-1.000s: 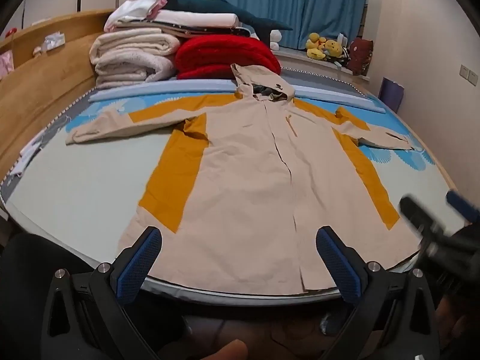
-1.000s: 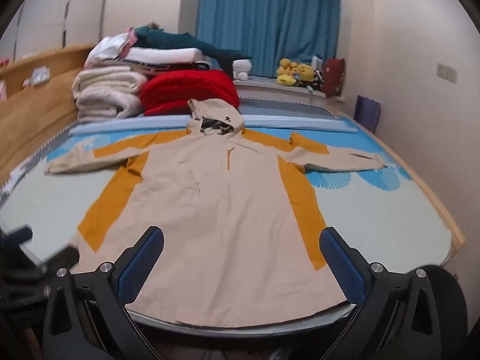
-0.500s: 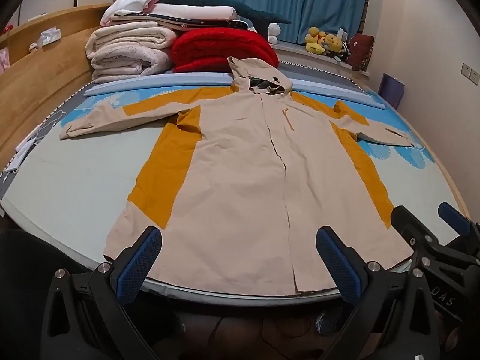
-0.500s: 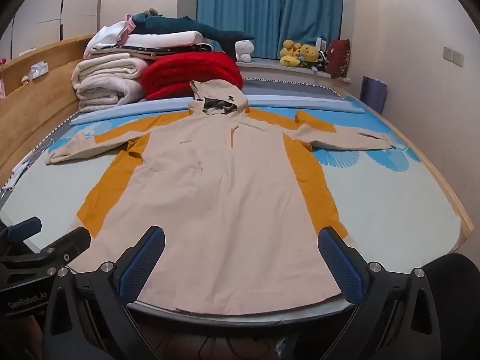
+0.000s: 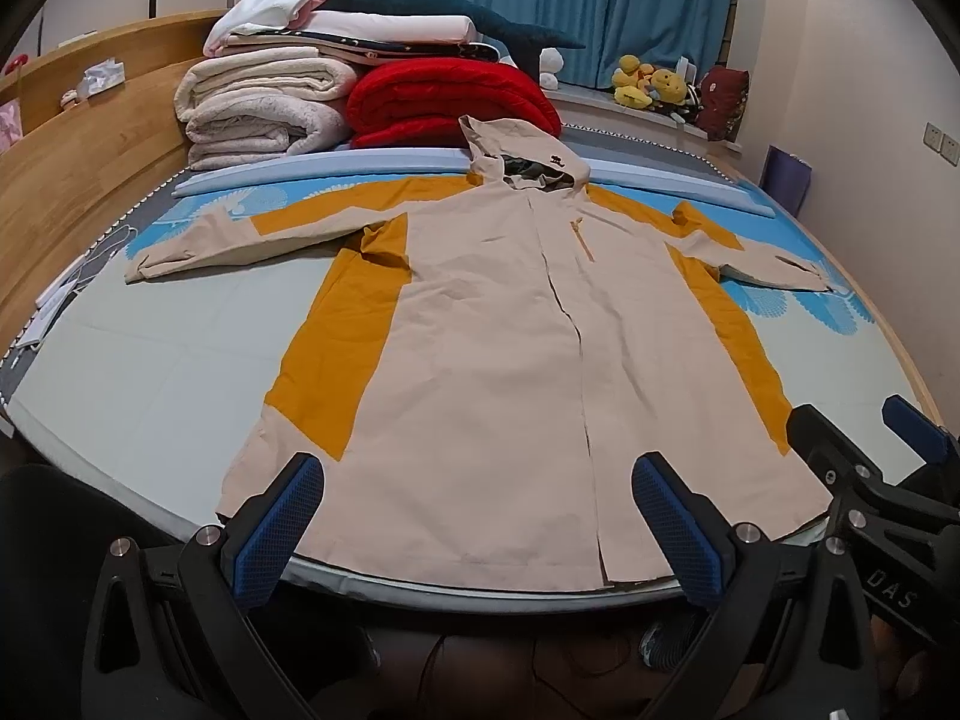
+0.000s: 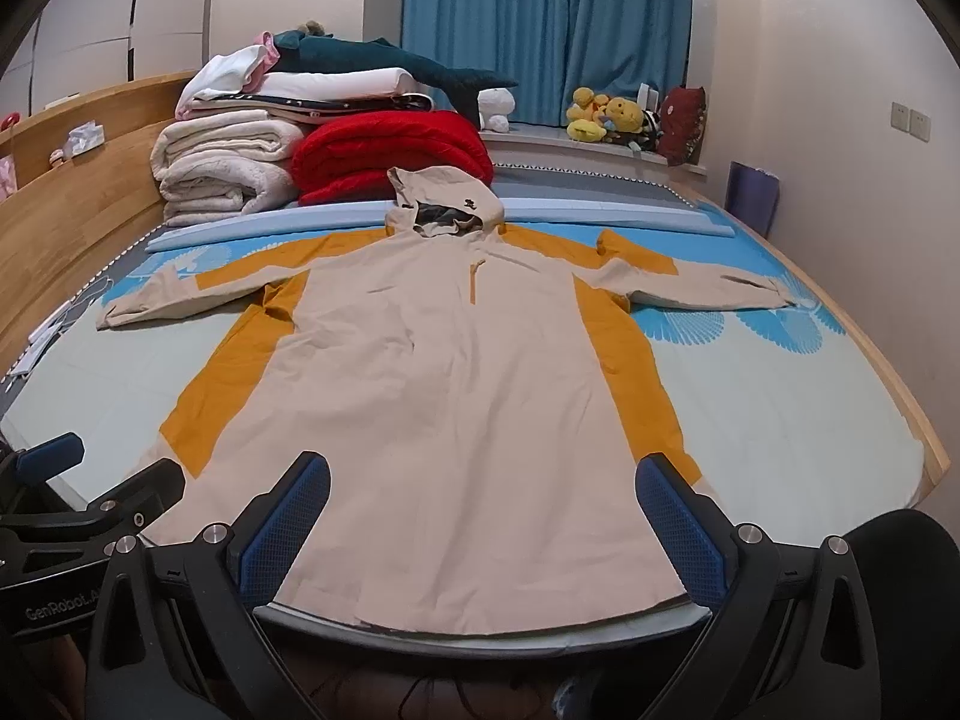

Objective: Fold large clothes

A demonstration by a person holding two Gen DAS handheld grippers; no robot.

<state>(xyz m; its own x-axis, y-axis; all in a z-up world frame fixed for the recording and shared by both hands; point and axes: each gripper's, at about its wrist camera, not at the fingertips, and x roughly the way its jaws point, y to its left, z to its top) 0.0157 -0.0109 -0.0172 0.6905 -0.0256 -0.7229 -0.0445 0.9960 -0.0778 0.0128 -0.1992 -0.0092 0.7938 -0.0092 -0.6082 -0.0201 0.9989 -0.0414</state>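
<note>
Bed [image 5: 150,360], jacket [image 5: 492,360] spread flat, hem edge hidden by wide-open left gripper [image 5: 474,525], right gripper [image 6: 480,522]

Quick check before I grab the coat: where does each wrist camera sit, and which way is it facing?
Left wrist: at the bed's foot, facing the headboard over the coat; left gripper open, right gripper at frame right.
Right wrist: same end, further right; right gripper open, left gripper at frame left.
Shared: coat, red blanket.
</note>
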